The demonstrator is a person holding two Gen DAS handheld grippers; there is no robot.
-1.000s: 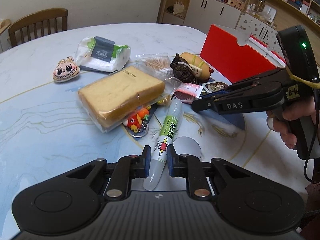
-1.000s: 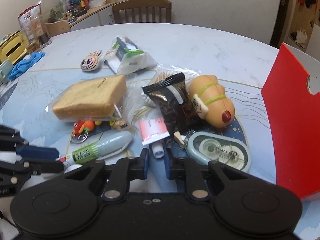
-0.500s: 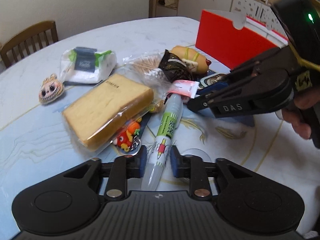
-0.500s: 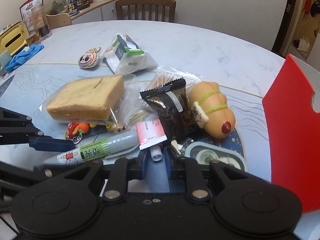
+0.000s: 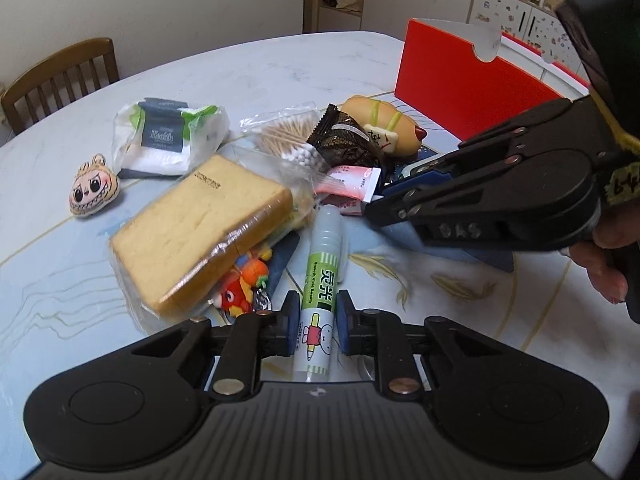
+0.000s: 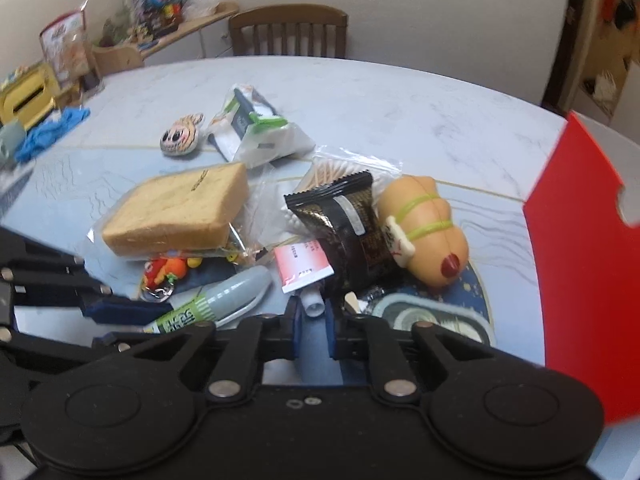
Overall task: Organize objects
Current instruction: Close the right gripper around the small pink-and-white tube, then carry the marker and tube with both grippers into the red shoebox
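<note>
Two grippers work at one heap on the pale marble table (image 5: 280, 64). At the bottom centre of the left wrist view, the left gripper (image 5: 318, 326) is clamped on the glue stick (image 5: 322, 276), its blue pads pressing both sides of the green label; the grey cap points up the frame toward the pile. Left of the stick lies the bagged bread slice (image 5: 200, 232), lying over a red and orange keychain toy (image 5: 242, 284). From the right edge the right gripper (image 6: 311, 326) reaches in, pinching the white cap of a small pink tube (image 6: 302, 266). Behind it crowd a dark snack packet (image 6: 346, 220), a hot dog toy (image 6: 424, 228) and a tape dispenser (image 6: 424, 314). A red box (image 5: 472, 80) stands upper right.
</note>
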